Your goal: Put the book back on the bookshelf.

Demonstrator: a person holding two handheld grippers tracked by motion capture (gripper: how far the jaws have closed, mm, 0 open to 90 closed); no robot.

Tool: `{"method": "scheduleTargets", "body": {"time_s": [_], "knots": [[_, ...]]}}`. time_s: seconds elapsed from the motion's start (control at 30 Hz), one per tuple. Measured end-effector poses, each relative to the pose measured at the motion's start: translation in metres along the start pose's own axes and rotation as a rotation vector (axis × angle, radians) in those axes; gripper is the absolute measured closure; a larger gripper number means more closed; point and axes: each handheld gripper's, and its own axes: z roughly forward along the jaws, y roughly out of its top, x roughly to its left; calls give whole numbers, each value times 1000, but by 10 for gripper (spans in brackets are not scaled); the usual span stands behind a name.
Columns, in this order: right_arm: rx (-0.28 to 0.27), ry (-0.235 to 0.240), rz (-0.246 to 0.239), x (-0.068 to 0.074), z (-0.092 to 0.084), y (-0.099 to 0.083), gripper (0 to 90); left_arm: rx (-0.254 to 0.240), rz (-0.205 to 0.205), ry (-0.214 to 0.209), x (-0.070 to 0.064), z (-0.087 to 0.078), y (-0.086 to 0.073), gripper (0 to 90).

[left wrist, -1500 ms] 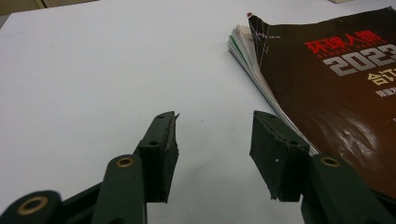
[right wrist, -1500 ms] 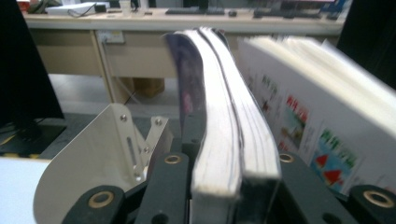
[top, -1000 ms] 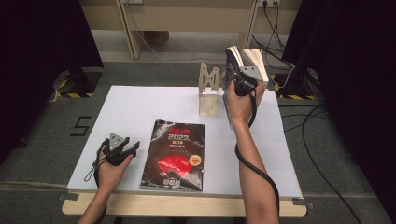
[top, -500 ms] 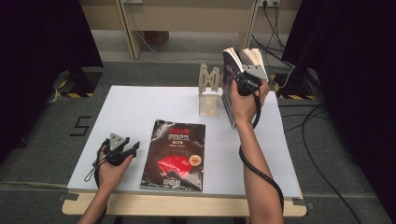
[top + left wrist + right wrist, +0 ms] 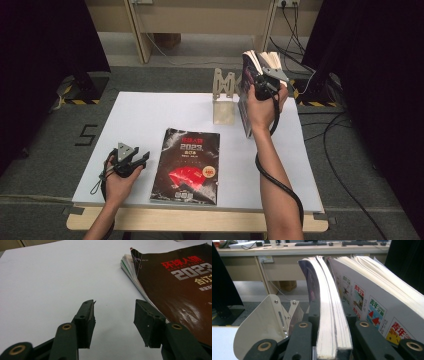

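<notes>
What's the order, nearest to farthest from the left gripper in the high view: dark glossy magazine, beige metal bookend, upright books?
1. Dark glossy magazine, flat, just right of the left gripper.
2. Beige metal bookend, standing at the table's far side.
3. Upright books, right of the bookend, by the right gripper.

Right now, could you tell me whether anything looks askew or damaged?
Yes: the flat magazine has a top corner curled up off the table. Beside the bookend, the upright books lean and splay open, one pinched by the right gripper.
</notes>
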Motion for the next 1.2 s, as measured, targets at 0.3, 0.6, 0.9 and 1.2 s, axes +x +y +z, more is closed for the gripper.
{"method": "scheduleTargets", "body": {"time_s": [0.3, 0.6, 0.9, 1.2], "knots": [[0, -23, 4, 3, 2, 0, 760, -1, -2, 0, 0, 0, 0, 501], [-30, -34, -67, 2, -2, -3, 658, 5, 3, 1, 0, 0, 0, 501], [-37, -25, -68, 3, -8, -7, 622, 2, 2, 0, 0, 0, 0, 501], [-37, -12, -54, -4, -17, -15, 590, 4, 5, 1, 0, 0, 0, 501]]}}
